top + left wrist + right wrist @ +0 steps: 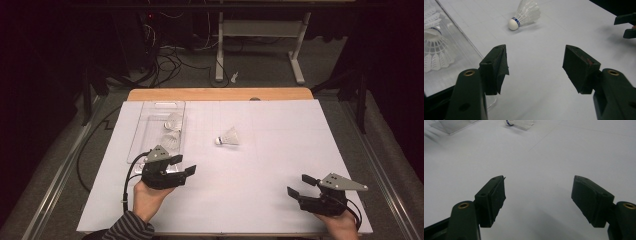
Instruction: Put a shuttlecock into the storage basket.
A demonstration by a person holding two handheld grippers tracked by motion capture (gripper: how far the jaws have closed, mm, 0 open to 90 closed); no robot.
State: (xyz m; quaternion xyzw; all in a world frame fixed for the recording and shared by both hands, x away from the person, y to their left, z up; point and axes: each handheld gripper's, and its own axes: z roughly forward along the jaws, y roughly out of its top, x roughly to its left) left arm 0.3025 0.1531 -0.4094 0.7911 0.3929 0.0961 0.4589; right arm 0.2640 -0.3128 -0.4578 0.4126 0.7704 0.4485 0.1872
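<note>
Now, from the high view: the left hand (146, 196) comes in from the bottom edge, striped sleeve showing, and holds the left gripper (183, 165) low over the white worktop (260, 165), just by the near end of the clear tray (145, 125), its tips aimed right and slightly away from the person. Its fingers are spread wide with nothing between them. Over at the near right corner, the right hand (342, 224) holds the right gripper (301, 184) pointing left and away, fingers also parted, gripping nothing. A loose shuttlecock (229, 137) lies on its side near the middle of the worktop, cork tip to the left, well apart from both grippers (closer to the left one). Inside the tray, more shuttlecocks (171, 131) are gathered.

Left gripper view next: the two black fingers (495, 68) rise from the bottom, wide apart, bare worktop between them. The loose shuttlecock (525, 14) lies ahead, cork toward the camera. The tray (461, 45) sits at the left with white feathers (435, 55) inside it, and the other gripper's tips (627, 25) peek in at the far right.

Right gripper view: fingers (492, 197) wide apart again, hovering over plain white surface, touching nothing. The shuttlecock (520, 123) is at the very top edge, cut off, with a corner of the tray (454, 125) to its left.
</note>
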